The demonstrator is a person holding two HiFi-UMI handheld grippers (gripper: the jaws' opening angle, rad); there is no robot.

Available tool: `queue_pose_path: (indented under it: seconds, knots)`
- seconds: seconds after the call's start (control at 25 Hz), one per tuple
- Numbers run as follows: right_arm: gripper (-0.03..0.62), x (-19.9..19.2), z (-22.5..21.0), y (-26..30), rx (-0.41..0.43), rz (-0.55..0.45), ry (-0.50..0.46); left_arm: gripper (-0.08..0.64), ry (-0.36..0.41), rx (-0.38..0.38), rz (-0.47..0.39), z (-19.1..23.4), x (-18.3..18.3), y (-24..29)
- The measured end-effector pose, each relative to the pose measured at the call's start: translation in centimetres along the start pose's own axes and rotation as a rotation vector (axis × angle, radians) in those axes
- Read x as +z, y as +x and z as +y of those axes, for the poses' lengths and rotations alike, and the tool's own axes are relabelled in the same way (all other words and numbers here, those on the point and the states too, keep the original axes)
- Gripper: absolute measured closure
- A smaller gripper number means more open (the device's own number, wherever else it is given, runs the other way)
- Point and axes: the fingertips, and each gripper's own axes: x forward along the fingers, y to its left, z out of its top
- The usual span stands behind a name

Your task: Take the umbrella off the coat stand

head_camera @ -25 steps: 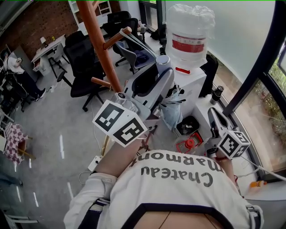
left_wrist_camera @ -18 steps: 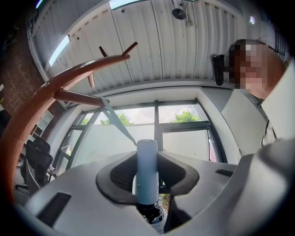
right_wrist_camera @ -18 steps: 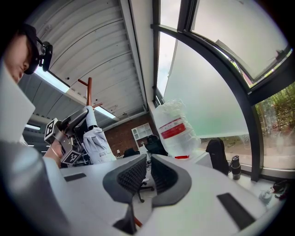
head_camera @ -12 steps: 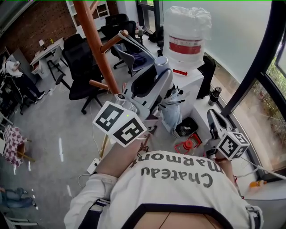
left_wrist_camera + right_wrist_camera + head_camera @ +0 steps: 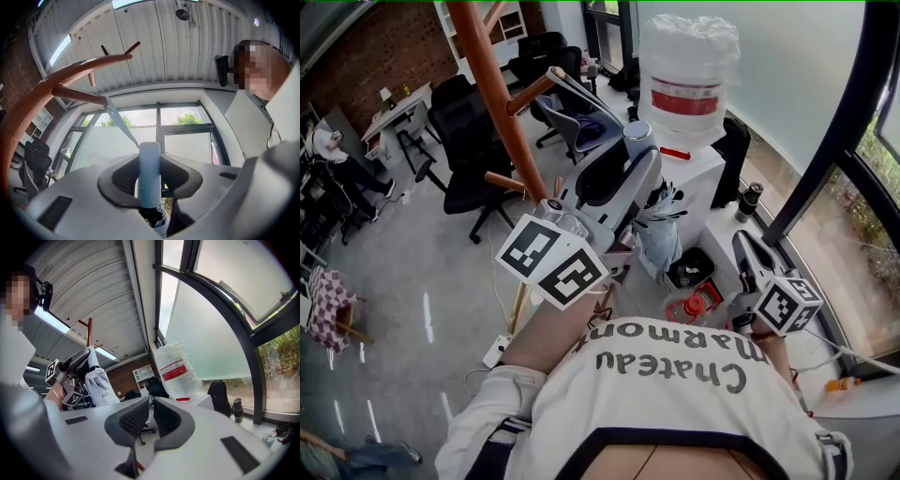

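The coat stand [image 5: 502, 112] is reddish-brown wood. The umbrella handle [image 5: 150, 176] is pale grey-blue. The left gripper [image 5: 150, 161] is light grey with black pads, and its cube [image 5: 551, 261] has black-and-white squares. The water bottle [image 5: 686, 89] has a red label.

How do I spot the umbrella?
Look for the tall brown coat stand next to the big water bottle. Right beside it the left gripper clamps the umbrella by its pale blue handle, with a strap running up to a peg. It is the only folded pale bundle there.
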Motion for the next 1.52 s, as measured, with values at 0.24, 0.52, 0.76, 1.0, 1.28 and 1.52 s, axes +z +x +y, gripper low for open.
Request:
queue_pose_path:
  seconds: [0.24, 0.52, 0.76, 1.0, 1.28, 1.52]
  knots:
    - [0.545, -0.1, -0.3, 0.1, 0.001, 0.011, -0.004, 0.419, 0.007, -0.005, 0.001, -0.2, -0.2, 0.4]
    - [0.545, -0.3, -0.7, 0.3, 0.007, 0.022, -0.003, 0.419, 0.009, -0.007, 0.012, -0.3, -0.7, 0.7]
    - [0.545, -0.5, -0.3, 0.7, 0.013, 0.039, -0.008, 0.419, 0.023, -0.01, 0.02, -0.4, -0.7, 0.7]
    - [0.545, -1.1, -0.3, 0.9, 0.015, 0.056, -0.008, 0.419, 0.042, 0.001, 0.005, -0.1, -0.2, 0.2]
    - [0.545, -1.3, -0.4, 1.1, 0.016, 0.063, -0.018, 0.419, 0.068, -0.014, 0.009, -0.6, -0.2, 0.5]
    - [0.545, -1.1, -0.9, 1.0, 0.017, 0.06, -0.017, 0.419, 0.099, -0.064, 0.024, -2.3, -0.4, 1.5]
